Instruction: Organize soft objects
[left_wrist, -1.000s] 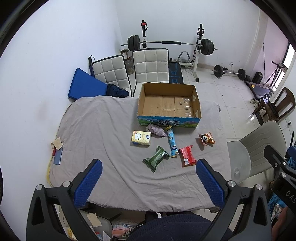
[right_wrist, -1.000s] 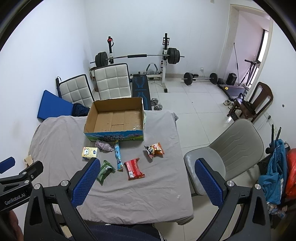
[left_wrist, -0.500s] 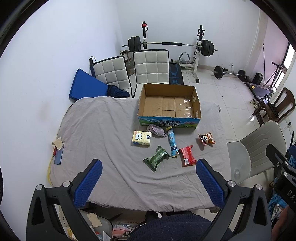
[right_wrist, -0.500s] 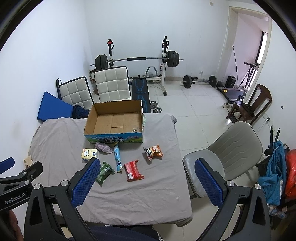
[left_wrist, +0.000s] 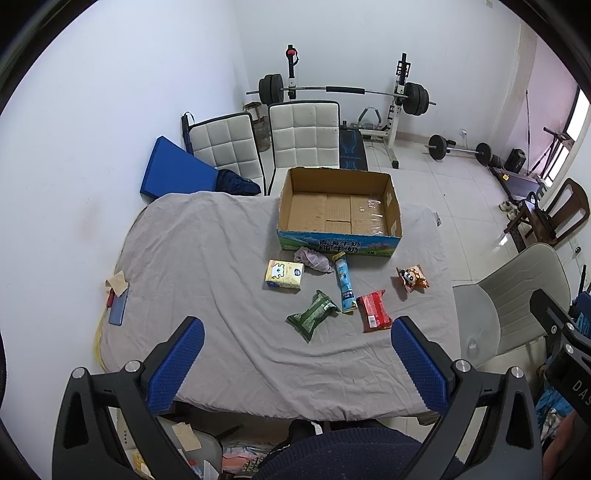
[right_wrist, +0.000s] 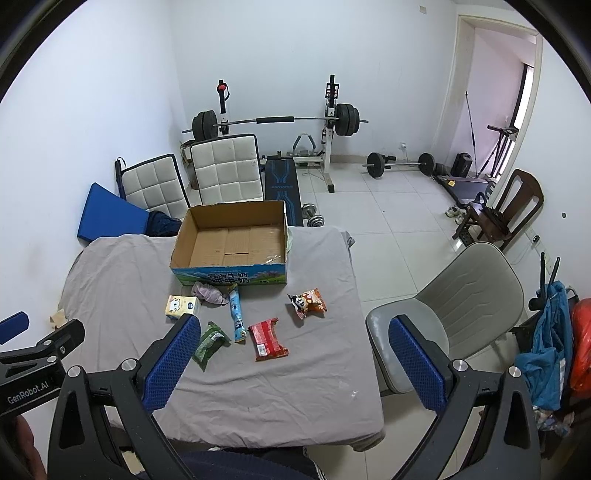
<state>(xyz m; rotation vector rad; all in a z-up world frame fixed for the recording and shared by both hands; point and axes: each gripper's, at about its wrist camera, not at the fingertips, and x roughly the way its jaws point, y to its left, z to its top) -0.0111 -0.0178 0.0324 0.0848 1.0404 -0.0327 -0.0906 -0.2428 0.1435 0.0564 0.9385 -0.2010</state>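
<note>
Left wrist view alone shows a blue phone (left_wrist: 117, 309) at the grey-sheeted worktop (left_wrist: 207, 258) edge. Both tongs, left (left_wrist: 295, 363) and right (right_wrist: 293, 363), hover released above snack packets before the open cardboard box (right_wrist: 231, 242).

Matt corrugated cardboard box (left_wrist: 340, 210); wrinkled grey cloth table cover (left_wrist: 207, 266); glossy red packet (left_wrist: 373, 311).

White walls, pale tiled floor (right_wrist: 399, 206). Barbell rack (right_wrist: 328, 122) with loaded bar against far wall, weight bench (right_wrist: 280, 184) below it, second barbell (right_wrist: 399, 160) on floor. Two white quilted chairs (left_wrist: 303, 134) behind worktop (left_wrist: 207, 266) draped in grey sheet; blue mat (left_wrist: 173, 171) leaning on left wall. Grey shell chair (right_wrist: 461, 306) right of worktop, dark wooden chair (right_wrist: 506, 210) by doorway. Daylight from right.
</note>
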